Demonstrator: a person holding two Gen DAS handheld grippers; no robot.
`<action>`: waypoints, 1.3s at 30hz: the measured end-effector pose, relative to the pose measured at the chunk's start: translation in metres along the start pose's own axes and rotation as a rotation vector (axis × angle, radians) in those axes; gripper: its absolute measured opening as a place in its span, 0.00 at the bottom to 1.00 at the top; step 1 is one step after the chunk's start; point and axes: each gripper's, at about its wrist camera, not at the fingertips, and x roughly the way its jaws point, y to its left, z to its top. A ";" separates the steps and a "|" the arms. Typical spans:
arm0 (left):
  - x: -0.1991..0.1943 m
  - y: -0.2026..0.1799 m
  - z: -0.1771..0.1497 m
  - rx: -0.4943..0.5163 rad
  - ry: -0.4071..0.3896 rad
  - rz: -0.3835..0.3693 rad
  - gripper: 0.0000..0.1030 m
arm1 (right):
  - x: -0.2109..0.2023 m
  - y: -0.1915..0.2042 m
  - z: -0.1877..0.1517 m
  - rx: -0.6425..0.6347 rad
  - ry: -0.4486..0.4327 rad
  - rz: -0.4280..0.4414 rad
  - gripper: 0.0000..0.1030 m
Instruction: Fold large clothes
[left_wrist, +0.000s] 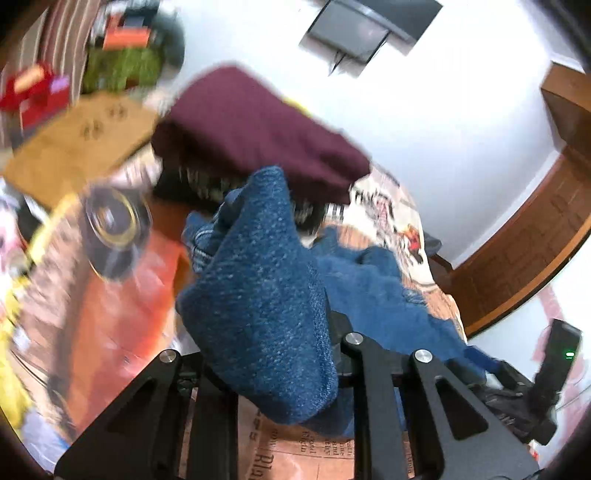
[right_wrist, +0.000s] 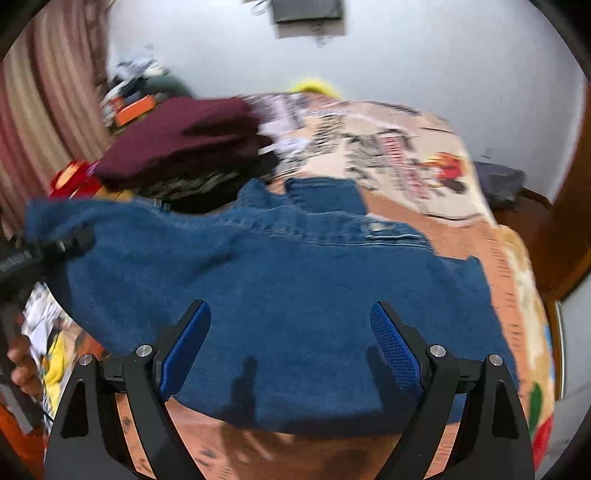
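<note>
A bed covered by a printed orange and cream bedspread (right_wrist: 424, 173) carries everything. A blue denim garment (right_wrist: 280, 280) lies spread across its near part. Just beyond the denim, to its left, sits a pile of folded clothes topped by a maroon knit (right_wrist: 184, 136).

The jacket (right_wrist: 280, 280) lies spread on the bed (right_wrist: 461, 206), its left end lifted in the left gripper (right_wrist: 55, 247), the right gripper (right_wrist: 291, 343) over its near edge, folded clothes (right_wrist: 184, 144) stacked behind it.
</note>
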 end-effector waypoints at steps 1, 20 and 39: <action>-0.012 -0.004 0.003 0.027 -0.035 0.016 0.18 | 0.006 0.012 0.000 -0.027 0.013 0.015 0.84; -0.012 -0.114 0.003 0.330 -0.163 0.065 0.17 | 0.030 0.006 -0.022 0.103 0.125 0.168 0.84; 0.104 -0.219 -0.114 0.576 0.352 -0.168 0.24 | -0.082 -0.113 -0.081 0.295 0.008 -0.128 0.84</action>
